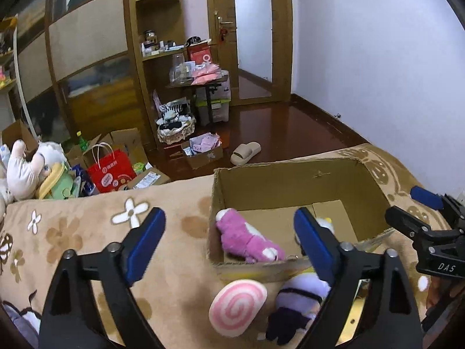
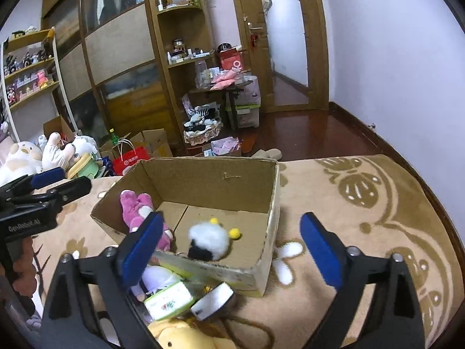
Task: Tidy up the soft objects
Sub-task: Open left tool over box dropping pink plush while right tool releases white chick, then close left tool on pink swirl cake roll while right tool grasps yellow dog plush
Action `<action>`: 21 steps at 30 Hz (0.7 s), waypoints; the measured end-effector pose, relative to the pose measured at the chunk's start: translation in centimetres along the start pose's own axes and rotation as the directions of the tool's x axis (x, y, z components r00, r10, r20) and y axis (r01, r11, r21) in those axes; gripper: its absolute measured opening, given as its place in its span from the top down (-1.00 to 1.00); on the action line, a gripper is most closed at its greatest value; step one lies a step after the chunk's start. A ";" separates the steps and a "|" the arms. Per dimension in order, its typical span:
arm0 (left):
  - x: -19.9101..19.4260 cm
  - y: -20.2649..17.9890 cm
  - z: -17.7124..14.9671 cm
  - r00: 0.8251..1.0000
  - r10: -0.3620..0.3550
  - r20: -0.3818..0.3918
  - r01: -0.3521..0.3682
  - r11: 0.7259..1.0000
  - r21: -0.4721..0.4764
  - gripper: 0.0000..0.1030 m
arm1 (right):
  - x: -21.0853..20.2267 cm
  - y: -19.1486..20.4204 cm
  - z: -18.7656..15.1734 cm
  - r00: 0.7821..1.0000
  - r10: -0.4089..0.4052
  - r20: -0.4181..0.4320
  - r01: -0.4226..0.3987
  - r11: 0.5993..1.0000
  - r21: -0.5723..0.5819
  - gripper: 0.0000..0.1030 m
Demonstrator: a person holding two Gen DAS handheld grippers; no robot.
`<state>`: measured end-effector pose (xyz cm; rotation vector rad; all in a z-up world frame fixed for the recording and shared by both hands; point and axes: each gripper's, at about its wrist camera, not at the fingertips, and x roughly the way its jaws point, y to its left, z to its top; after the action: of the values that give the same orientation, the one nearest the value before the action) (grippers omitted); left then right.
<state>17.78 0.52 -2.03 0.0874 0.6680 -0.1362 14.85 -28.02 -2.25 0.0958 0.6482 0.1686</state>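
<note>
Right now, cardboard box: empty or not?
Not empty. The cardboard box holds a pink plush and a white pom-pom toy; most of its floor is bare.

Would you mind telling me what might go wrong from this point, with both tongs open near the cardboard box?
1. The pink swirl plush, purple-white plush, green-white packet and yellow plush crowd together before the cardboard box; the left tongs may pinch two at once.
2. The box's low near wall could snag a carried toy.
3. The right tongs work close by; they could collide.
</note>
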 end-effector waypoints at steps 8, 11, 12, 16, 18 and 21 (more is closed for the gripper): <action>-1.9 1.3 -1.3 0.994 0.027 -0.101 -0.025 1.000 0.018 -0.95 | -2.0 0.1 -1.2 1.000 -0.024 -0.020 0.024 0.999 0.022 -1.00; -2.0 1.3 -1.9 0.991 0.038 -0.132 -0.034 0.999 0.040 -0.96 | -2.3 0.3 -2.0 0.999 -0.011 -0.040 0.012 0.999 0.034 -1.00; -1.9 1.3 -2.2 0.989 0.040 -0.143 -0.034 0.998 0.044 -0.96 | -2.4 0.3 -2.2 0.999 -0.006 -0.051 0.008 0.999 0.033 -1.00; -0.8 0.9 -3.0 0.976 0.044 -0.211 -0.031 0.997 0.066 -0.96 | -2.0 0.3 -3.6 0.994 0.007 -0.108 0.000 0.998 0.063 -1.00; -0.1 0.5 -3.3 0.970 0.045 -0.237 -0.026 0.996 0.081 -0.96 | -1.6 0.5 -4.2 0.991 0.003 -0.131 0.007 0.998 0.069 -1.00; 1.0 0.4 -3.8 0.962 0.047 -0.268 -0.024 0.996 0.087 -0.96 | -1.2 0.5 -5.1 0.988 0.008 -0.157 0.005 0.997 0.082 -1.00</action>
<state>16.26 1.28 -5.57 0.2003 0.9333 -0.1181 10.76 -27.53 -5.56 0.1630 0.8127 0.1520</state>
